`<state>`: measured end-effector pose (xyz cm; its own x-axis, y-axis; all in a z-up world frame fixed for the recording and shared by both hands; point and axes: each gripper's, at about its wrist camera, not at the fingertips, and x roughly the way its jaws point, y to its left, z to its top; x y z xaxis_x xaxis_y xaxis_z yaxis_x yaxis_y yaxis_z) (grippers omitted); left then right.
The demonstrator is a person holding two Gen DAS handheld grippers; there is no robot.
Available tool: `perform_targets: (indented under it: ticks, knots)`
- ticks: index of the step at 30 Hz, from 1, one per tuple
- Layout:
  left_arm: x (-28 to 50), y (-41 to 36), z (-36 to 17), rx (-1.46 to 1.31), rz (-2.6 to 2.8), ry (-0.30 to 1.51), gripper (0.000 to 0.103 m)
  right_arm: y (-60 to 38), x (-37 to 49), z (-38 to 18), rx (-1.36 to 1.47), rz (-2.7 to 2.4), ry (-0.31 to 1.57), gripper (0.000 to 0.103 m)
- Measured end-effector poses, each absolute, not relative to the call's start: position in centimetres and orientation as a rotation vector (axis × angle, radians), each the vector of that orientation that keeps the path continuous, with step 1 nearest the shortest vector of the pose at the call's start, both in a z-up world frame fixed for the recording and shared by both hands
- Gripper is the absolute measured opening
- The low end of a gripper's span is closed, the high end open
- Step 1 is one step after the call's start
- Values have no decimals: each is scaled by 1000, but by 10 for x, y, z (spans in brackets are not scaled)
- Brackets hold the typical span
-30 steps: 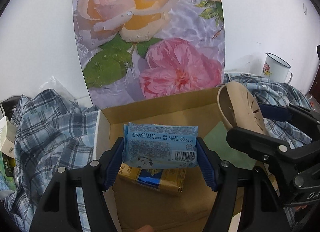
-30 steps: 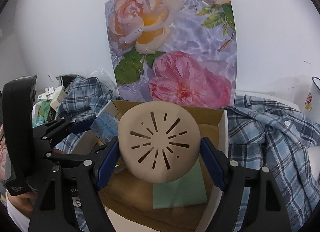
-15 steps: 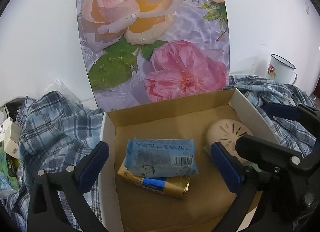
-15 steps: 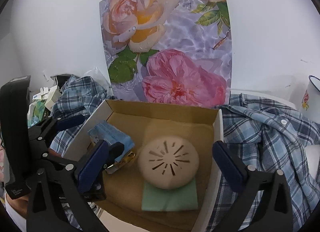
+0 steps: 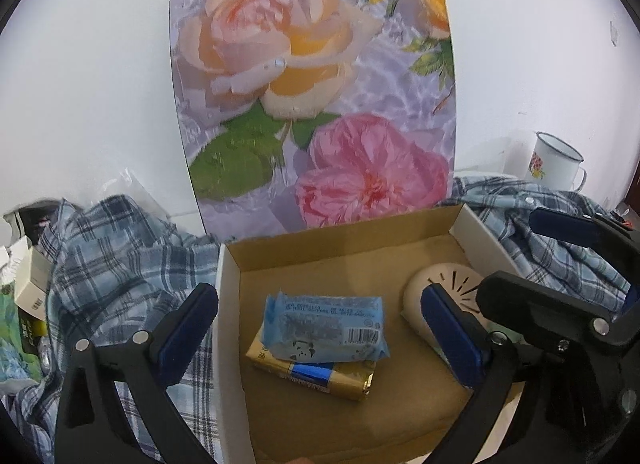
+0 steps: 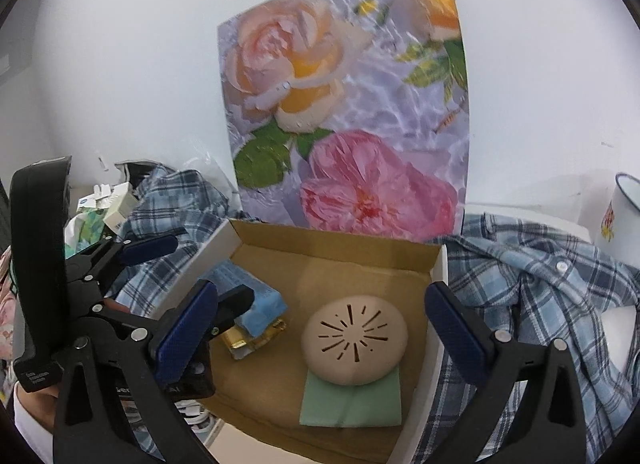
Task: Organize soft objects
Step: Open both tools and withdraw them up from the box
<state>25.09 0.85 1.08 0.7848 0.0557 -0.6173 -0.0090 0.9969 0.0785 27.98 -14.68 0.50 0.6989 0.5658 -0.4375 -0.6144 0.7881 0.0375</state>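
- My left gripper [image 5: 316, 338] hangs spread wide with nothing between its blue pads; its jaws have just been opening, and the blue tissue pack [image 5: 325, 326] now lies loose below them.
- My right gripper [image 6: 320, 338] is equally released, its jaws having just been opening too, and the beige slotted dome pad [image 6: 355, 340] sits free beneath it.
- The tissue pack rests on a gold-and-blue foil packet [image 5: 320, 378], both in the left half of the cardboard box [image 5: 340, 240]; its long axis runs across my left jaws, side to side.
- The dome pad lies slots up on a folded green cloth [image 6: 352, 406] in the right half of the box, just beside the right wall.
- Both stacks are inside the box and apart from each other, so I judge this placing step done.
- What remains soft and loose is the blue plaid shirt [image 6: 540, 284], heaped outside the box on both sides.
- Its bigger, flatter spread lies right of the box, close by my right gripper's outer finger, so I judge the right hand nearer for the next pick; my left would take the bunched part [image 5: 112, 264] on its own side.
- An enamel mug [image 5: 556, 161] stands behind the shirt near the wall, worth avoiding when dragging cloth.
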Motion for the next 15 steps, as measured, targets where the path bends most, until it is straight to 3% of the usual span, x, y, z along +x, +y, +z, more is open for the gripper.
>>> perform_targets:
  ticks: [15]
  knots:
    - [214, 13, 71, 20, 32, 519, 103, -152, 229, 59, -120, 698, 272, 103]
